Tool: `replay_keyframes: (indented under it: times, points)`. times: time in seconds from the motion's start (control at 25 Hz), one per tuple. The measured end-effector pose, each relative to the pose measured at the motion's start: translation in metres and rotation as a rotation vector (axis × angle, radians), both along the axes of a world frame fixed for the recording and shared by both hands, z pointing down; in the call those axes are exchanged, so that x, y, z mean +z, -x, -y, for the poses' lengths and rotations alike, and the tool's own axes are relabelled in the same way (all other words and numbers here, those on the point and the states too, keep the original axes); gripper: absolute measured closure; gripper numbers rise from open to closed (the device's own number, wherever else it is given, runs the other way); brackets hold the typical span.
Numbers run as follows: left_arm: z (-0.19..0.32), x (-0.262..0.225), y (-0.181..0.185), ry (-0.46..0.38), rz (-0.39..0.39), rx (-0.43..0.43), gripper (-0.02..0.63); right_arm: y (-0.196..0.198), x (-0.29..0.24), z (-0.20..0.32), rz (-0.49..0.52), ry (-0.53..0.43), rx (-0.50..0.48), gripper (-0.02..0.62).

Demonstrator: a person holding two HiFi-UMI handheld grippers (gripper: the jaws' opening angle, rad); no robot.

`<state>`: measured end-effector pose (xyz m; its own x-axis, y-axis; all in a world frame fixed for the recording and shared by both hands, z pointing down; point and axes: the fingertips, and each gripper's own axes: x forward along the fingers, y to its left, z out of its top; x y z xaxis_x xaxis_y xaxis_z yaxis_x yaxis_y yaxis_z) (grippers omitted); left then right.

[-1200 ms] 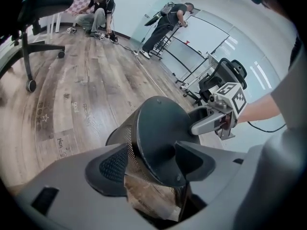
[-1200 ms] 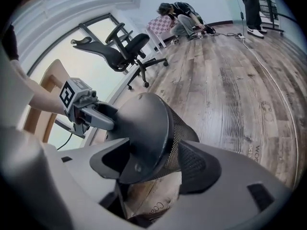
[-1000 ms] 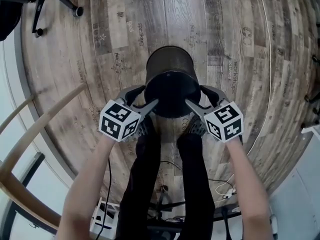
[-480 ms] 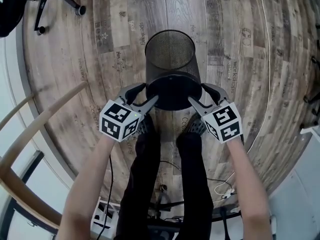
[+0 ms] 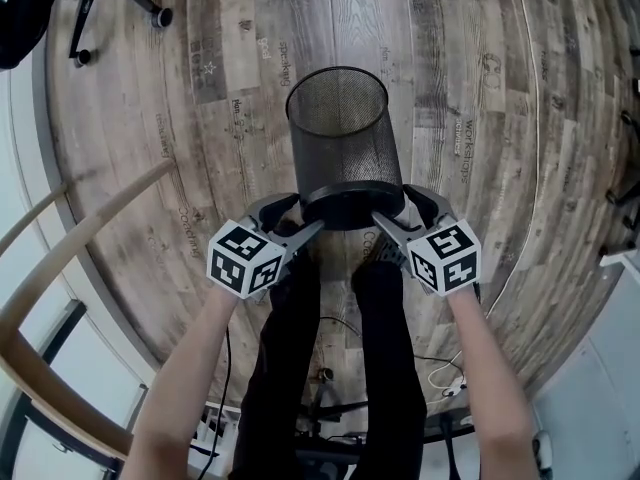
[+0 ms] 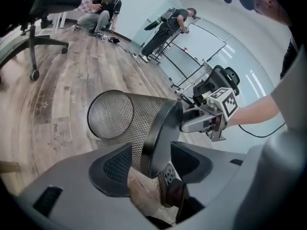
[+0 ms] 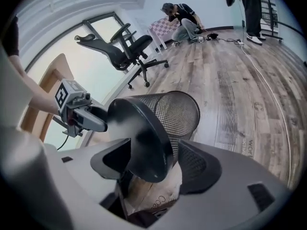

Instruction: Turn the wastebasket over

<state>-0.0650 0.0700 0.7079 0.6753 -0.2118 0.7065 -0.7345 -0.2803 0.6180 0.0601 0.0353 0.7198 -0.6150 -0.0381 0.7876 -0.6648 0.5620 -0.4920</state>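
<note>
Currently we are tipping a black mesh wastebasket [image 5: 338, 133] over the wooden floor [image 5: 480, 118], just ahead of our 2 shoes [image 5: 383, 256]. Its solid base is facing us and its open mouth is pointing away. We cannot tell whether the far rim is touching the floor. The left gripper [image 5: 303, 216] and the right gripper [image 5: 392, 210] are flanking the base from opposite sides. Both sets of jaws have just been opening and are standing wide. Each has the base's rim between its jaws, and the pads are not appearing to press on it.

We are judging a slip to be the main risk. With both holds this loose, the smooth round base could be rolling off the jaws, and the basket could be dropping or spinning sideways before the turn is finished.

The head view is showing both grippers level on either side of the base, but not the gaps at the pads. The left gripper view and the right gripper view are showing those gaps. They are also showing a crouching person [image 6: 103, 8] far across the floor, whom the head view is missing.
</note>
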Motion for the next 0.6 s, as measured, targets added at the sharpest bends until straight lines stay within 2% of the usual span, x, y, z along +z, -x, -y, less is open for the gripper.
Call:
replay_keyframes:
  times: [0.12,0.24,0.44,0.6]
  points:
    - [-0.018,0.002,-0.01,0.057,-0.06,-0.065,0.339,-0.008,0.004,-0.012,-0.011,0.01,0.037,0.287]
    - [-0.038,0.009,-0.017,0.102,-0.079,-0.108,0.339,-0.014,0.009,-0.032,-0.01,0.018,0.015,0.285]
    - [-0.068,0.033,-0.025,0.148,-0.03,-0.133,0.31,-0.017,0.027,-0.069,-0.011,0.08,0.007,0.285]
    - [-0.076,0.05,-0.028,0.12,0.023,-0.098,0.309,-0.019,0.043,-0.082,-0.043,0.069,-0.005,0.285]
